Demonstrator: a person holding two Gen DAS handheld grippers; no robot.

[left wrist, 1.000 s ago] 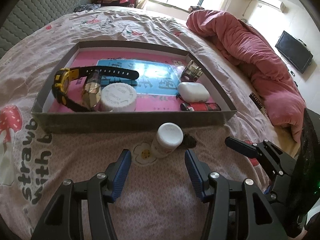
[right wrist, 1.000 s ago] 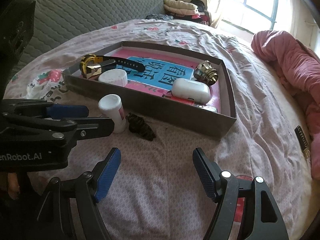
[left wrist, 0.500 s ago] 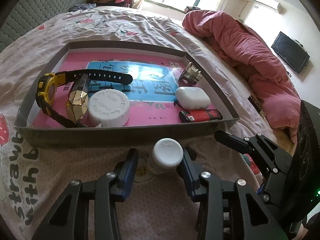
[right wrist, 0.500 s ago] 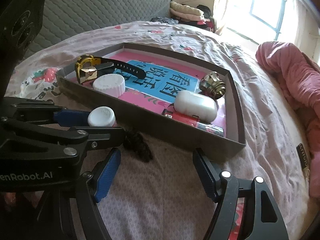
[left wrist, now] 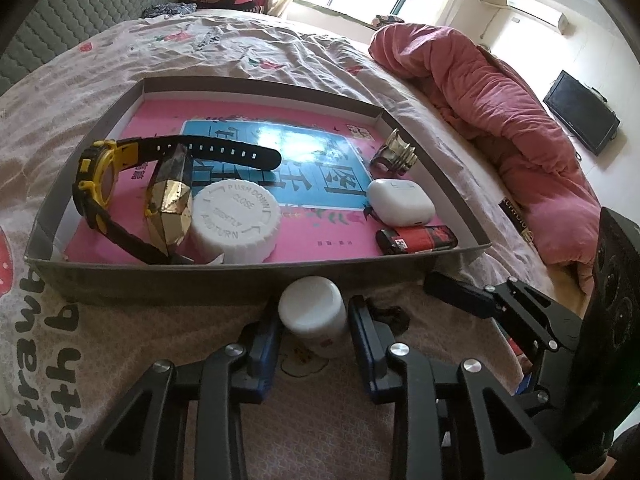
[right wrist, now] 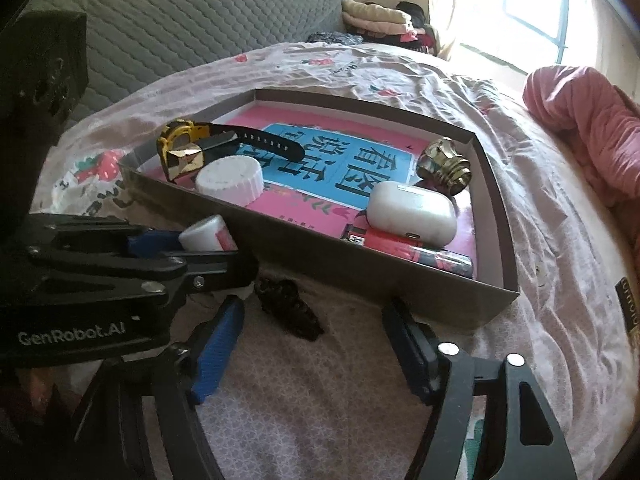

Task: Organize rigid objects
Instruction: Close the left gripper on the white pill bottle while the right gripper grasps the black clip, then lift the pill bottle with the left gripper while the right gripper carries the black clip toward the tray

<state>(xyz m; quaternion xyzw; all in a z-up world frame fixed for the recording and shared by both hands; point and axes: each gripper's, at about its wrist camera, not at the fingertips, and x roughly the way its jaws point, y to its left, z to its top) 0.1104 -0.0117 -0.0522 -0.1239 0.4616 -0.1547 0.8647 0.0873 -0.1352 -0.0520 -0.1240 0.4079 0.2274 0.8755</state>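
Observation:
A small white bottle (left wrist: 310, 304) stands on the bedsheet just in front of the grey box (left wrist: 160, 276). My left gripper (left wrist: 314, 322) is closing on it, and its blue pads touch both sides of the bottle. In the right wrist view the bottle (right wrist: 204, 234) leans between the left gripper (right wrist: 204, 250) fingers. A dark crumpled clip (right wrist: 288, 308) lies on the sheet. My right gripper (right wrist: 316, 312) straddles it with jaws closing and pads clear of it. The box holds a yellow watch (left wrist: 120, 168), a gold faceted piece (left wrist: 168, 208), a white cap (left wrist: 236, 220), an earbud case (left wrist: 400, 202) and a red lighter (left wrist: 416, 240).
A brass metal fitting (left wrist: 396, 152) sits in the box's far right corner. A pink quilt (left wrist: 500, 120) is heaped on the bed's right side. A grey padded headboard (right wrist: 200, 12) and folded clothes (right wrist: 376, 14) lie behind. A TV (left wrist: 580, 120) hangs at the far right.
My left gripper has moved forward around the white bottle and narrowed until its pads meet it. The right gripper has edged toward the dark clip and narrowed a little.

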